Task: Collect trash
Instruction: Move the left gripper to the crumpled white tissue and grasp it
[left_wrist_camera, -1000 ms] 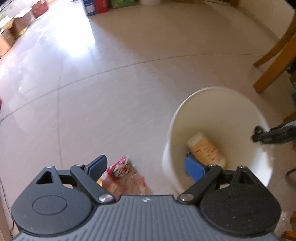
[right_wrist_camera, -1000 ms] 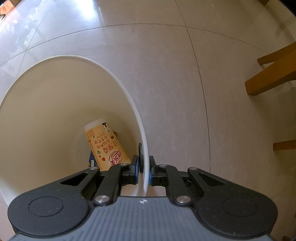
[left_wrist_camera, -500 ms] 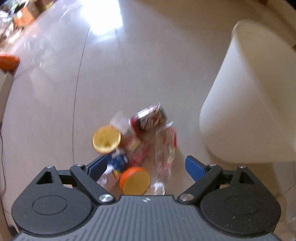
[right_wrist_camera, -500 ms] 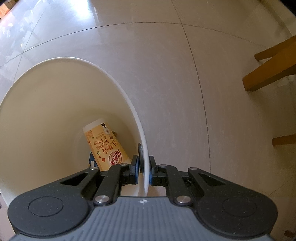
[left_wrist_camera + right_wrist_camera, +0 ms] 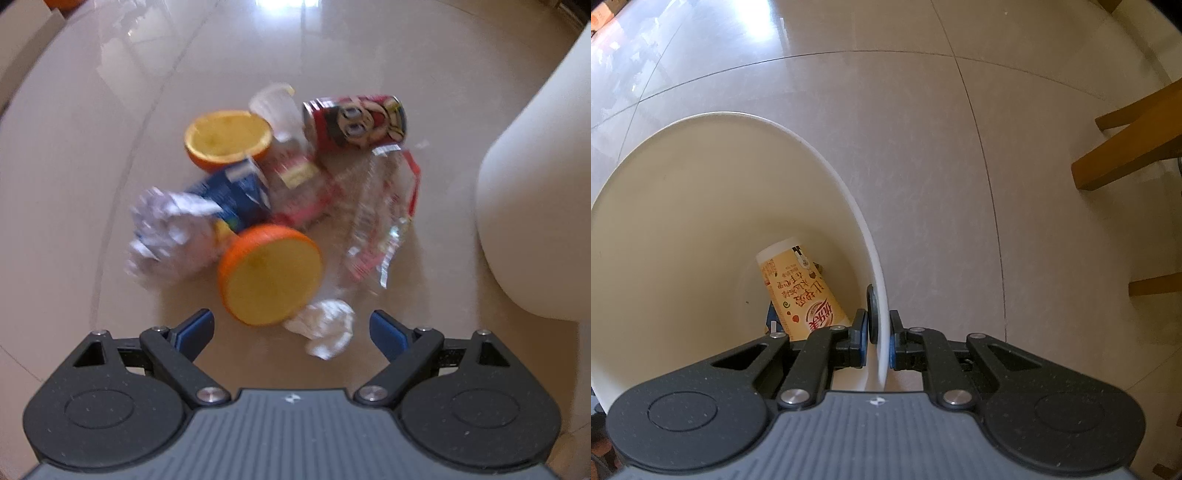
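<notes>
Left tongs (image 5: 291, 330) apart above litter heap on glossy beige tile floor (image 5: 110, 110): two hollowed orange halves (image 5: 271, 275), crumpled white paper ball (image 5: 325, 326), red cartoon-printed can (image 5: 356, 122), clear crinkled wrapper (image 5: 380, 218). Right tongs (image 5: 878, 341) clamped on rim of smooth white plastic bin (image 5: 701, 221); inside, yellow paper cup (image 5: 801, 288) with Chinese print, illegible.

On the glossy tiled floor (image 5: 92, 155) lie a trash pile (image 5: 273, 206) and white bin (image 5: 535, 206).
</notes>
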{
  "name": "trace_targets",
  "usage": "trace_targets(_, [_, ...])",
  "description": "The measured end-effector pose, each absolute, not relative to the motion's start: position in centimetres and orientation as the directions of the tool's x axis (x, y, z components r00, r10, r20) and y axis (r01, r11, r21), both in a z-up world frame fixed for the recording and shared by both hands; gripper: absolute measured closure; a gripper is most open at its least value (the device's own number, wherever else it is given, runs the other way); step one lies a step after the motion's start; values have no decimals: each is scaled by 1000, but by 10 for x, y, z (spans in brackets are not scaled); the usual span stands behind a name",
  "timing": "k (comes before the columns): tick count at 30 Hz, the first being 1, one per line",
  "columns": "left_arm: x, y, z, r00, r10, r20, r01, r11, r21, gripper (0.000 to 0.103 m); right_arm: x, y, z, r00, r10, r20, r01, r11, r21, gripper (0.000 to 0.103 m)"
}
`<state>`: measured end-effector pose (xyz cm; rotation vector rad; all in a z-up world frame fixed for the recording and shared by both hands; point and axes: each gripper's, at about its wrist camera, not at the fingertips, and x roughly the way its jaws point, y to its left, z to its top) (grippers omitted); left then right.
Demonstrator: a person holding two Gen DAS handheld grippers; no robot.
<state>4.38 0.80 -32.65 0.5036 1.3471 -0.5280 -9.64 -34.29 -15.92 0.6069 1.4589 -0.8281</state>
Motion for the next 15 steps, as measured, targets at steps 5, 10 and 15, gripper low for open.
trace_targets(5, [35,8,-350,116,-80,-990,575,818,1,19,-96,-342,-159,-70,-118,-991,778,615,-128,90])
trace_targets(10, [39,9,-371,97,-114,-989,467,882,-56,29,-96,-341,-159,-69,-119,-991,768,627,-129,90])
trace_targets(15, [45,13,-387,94,-114,-989,385,920,-69,47,-97,-340,-158,-63,-124,-990,767,628,-128,90])
